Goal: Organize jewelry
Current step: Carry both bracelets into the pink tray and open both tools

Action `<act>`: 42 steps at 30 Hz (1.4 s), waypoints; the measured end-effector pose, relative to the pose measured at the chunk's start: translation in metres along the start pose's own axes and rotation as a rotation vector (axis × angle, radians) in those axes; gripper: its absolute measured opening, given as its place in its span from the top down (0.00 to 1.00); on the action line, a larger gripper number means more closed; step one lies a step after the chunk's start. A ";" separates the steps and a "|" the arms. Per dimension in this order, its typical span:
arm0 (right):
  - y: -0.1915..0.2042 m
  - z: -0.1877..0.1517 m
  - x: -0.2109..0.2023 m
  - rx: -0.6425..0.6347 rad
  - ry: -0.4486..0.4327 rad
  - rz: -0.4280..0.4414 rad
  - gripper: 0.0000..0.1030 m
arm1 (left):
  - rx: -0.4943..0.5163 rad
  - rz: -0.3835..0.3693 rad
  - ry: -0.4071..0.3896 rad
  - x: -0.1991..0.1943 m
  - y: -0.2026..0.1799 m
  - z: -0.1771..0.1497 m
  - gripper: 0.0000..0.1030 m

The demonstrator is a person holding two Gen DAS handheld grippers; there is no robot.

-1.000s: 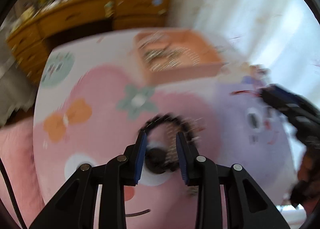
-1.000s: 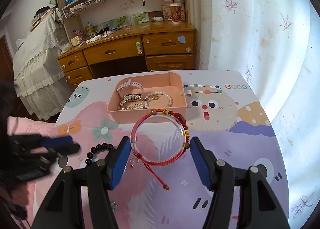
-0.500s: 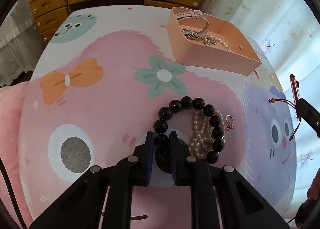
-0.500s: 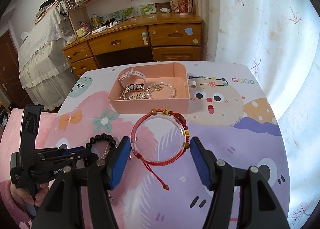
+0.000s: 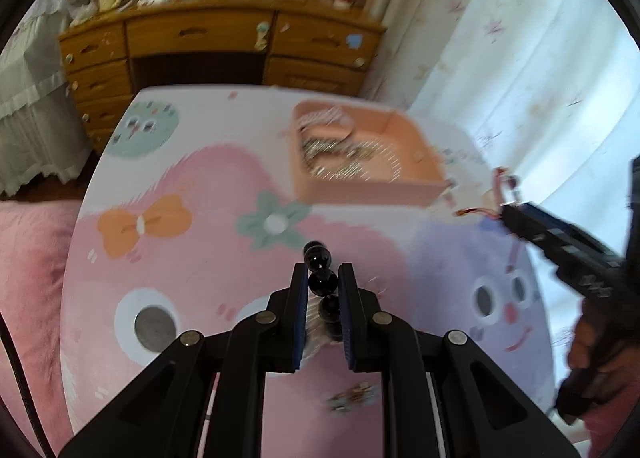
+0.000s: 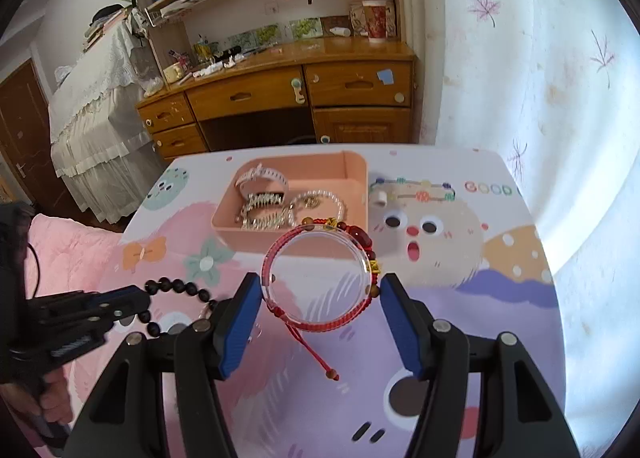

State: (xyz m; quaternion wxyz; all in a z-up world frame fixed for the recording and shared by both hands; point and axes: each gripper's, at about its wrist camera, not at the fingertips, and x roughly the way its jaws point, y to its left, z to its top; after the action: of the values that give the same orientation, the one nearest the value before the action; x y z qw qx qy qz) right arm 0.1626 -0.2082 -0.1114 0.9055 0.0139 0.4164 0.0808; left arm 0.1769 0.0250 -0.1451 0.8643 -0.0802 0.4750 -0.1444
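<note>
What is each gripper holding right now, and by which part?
The left gripper pinches the black bead bracelet by a few beads. The right gripper holds the clear bangle, with a red cord bracelet, across its outer rim.

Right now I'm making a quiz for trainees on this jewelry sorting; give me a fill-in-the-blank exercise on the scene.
1. The left hand-held gripper is shut on a bracelet of ____ beads.
2. The right hand-held gripper holds a clear bangle together with a ____ cord bracelet.
3. The pale watch lies inside the ____ tray.
4. Behind the table stands a ____ desk with drawers.

Missing words: black; red; pink; wooden
</note>
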 end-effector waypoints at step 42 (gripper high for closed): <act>-0.059 0.033 0.054 0.164 0.022 0.193 0.31 | 0.049 0.164 -0.036 0.020 -0.046 0.069 0.17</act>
State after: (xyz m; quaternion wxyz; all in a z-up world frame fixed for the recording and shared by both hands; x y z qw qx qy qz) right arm 0.2300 -0.2568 -0.1366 0.8847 0.1273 0.4282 0.1333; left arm 0.2372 -0.0248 -0.1112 0.8834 -0.0227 0.4606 -0.0834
